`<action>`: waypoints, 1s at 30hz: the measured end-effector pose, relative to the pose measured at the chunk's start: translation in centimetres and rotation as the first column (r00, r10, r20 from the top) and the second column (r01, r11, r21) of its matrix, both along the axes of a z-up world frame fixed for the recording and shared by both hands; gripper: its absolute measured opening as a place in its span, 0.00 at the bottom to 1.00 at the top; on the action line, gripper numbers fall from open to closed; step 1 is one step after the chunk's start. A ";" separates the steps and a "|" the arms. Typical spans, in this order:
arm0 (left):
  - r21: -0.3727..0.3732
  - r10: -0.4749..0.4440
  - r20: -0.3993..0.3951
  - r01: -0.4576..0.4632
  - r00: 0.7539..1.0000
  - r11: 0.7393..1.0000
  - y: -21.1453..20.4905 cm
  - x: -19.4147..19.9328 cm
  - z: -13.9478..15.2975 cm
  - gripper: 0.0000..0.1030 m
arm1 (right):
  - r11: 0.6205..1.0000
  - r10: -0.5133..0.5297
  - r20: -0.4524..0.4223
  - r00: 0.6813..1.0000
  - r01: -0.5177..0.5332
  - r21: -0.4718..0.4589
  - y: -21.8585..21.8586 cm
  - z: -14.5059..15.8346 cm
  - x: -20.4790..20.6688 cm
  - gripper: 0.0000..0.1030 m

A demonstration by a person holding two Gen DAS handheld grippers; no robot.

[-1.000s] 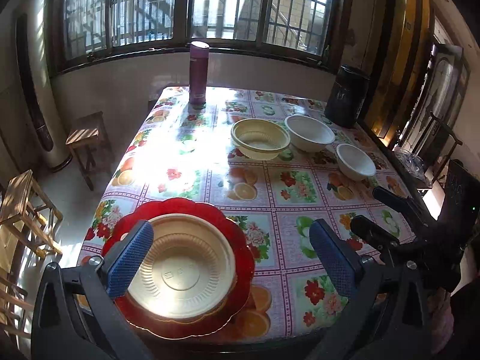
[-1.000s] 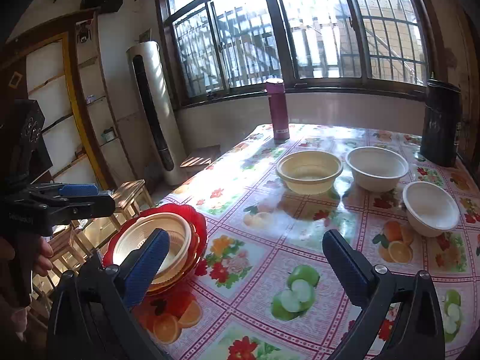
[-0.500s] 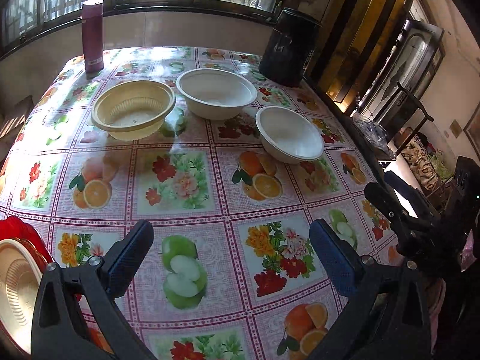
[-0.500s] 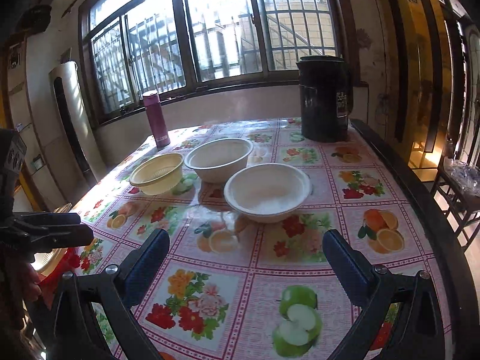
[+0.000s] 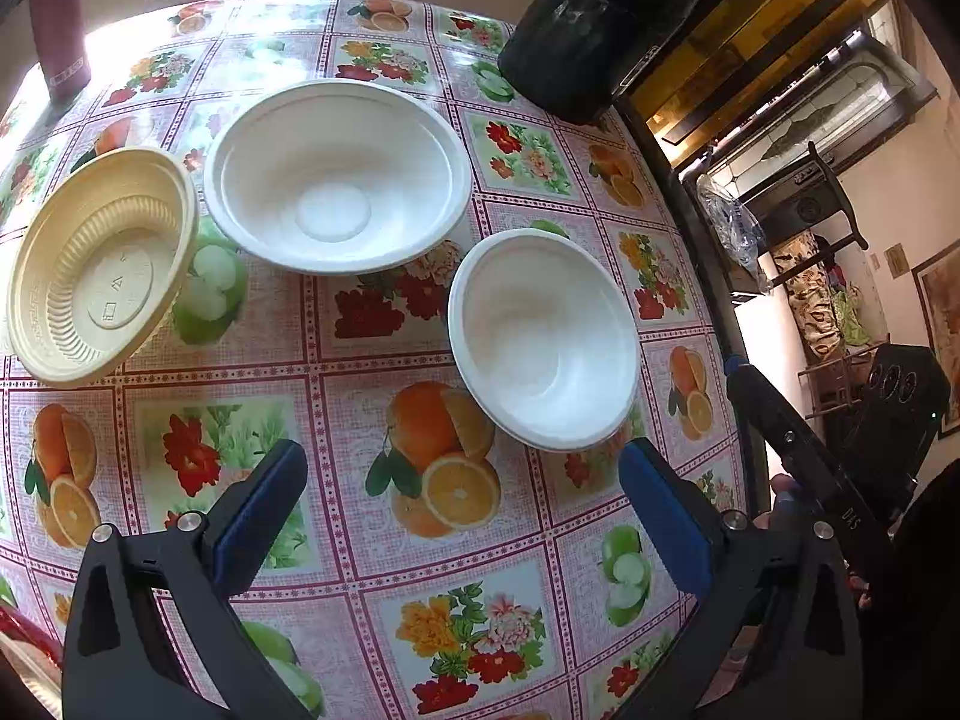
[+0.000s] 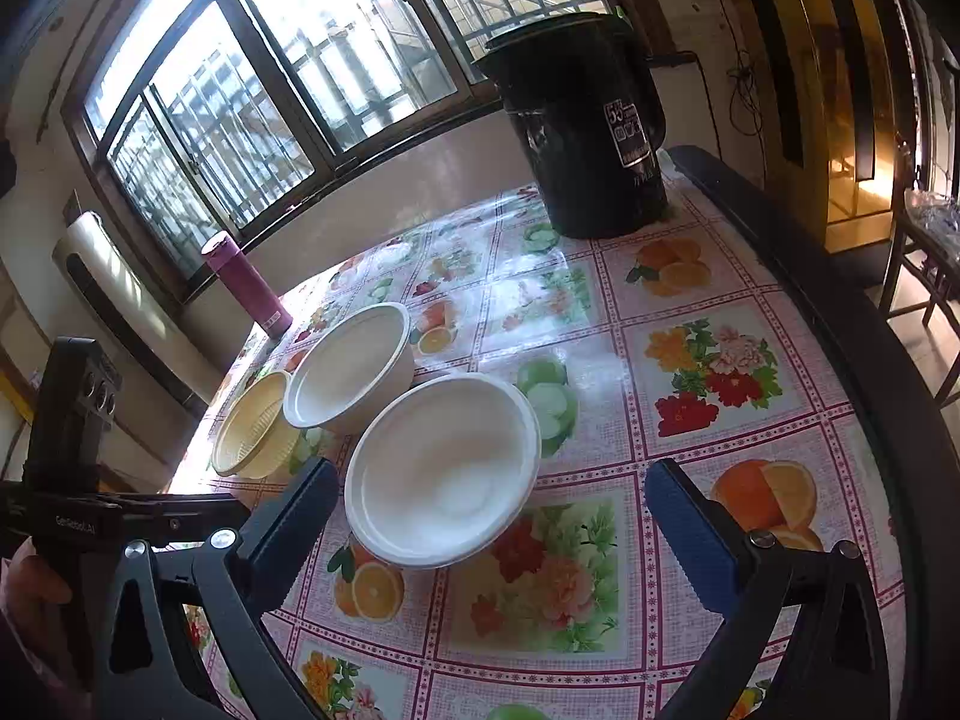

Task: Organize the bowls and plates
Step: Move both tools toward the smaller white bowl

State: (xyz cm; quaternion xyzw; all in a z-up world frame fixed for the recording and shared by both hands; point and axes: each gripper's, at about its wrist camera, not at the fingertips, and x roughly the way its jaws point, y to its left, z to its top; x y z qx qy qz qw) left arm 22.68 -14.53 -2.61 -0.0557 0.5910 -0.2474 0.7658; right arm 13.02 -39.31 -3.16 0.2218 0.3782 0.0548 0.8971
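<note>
Hovering over the fruit-and-flower patterned tablecloth (image 5: 372,324), your left gripper (image 5: 462,510) has its blue-padded fingers spread wide with nothing between them, and your right gripper (image 6: 492,522) is just as wide apart, empty too. Just ahead of both sits the smaller round white bowl (image 6: 441,471). Beyond it stands the larger round white bowl (image 6: 348,369), with the ribbed pale-yellow plastic bowl (image 6: 255,426) beside it. Farther back you see the maroon cylindrical flask (image 6: 246,285) and the black plastic kettle (image 6: 579,126).

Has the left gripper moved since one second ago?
Yes. The left gripper has moved rightward along the table, away from the red plate, toward the small white bowl near the black kettle.
</note>
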 end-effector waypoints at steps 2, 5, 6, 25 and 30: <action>0.003 -0.012 -0.025 0.012 1.000 1.000 -0.9 0.9 -0.5 1.00 | 0.997 -0.013 -0.030 0.999 0.015 0.073 -1.0 -1.0 0.9 1.00; 0.006 -0.022 -0.051 0.022 0.998 1.000 -2.2 1.9 -1.0 1.00 | 0.983 -0.034 -0.065 0.997 0.045 0.179 -2.2 -2.5 1.8 1.00; 0.014 -0.025 -0.050 0.026 0.998 1.000 -2.6 2.2 -1.1 1.00 | 0.979 -0.042 -0.078 0.996 0.057 0.197 -2.6 -2.9 2.1 1.00; 0.129 -0.042 -0.060 0.050 0.997 0.990 -4.7 4.8 -4.1 1.00 | 0.914 0.057 -0.110 0.992 -0.008 0.406 -2.5 -5.8 6.1 1.00; 0.121 -0.018 -0.036 0.023 0.999 0.992 -4.0 5.0 -3.8 1.00 | 0.922 0.067 -0.130 0.989 -0.012 0.388 -1.4 -5.9 6.8 1.00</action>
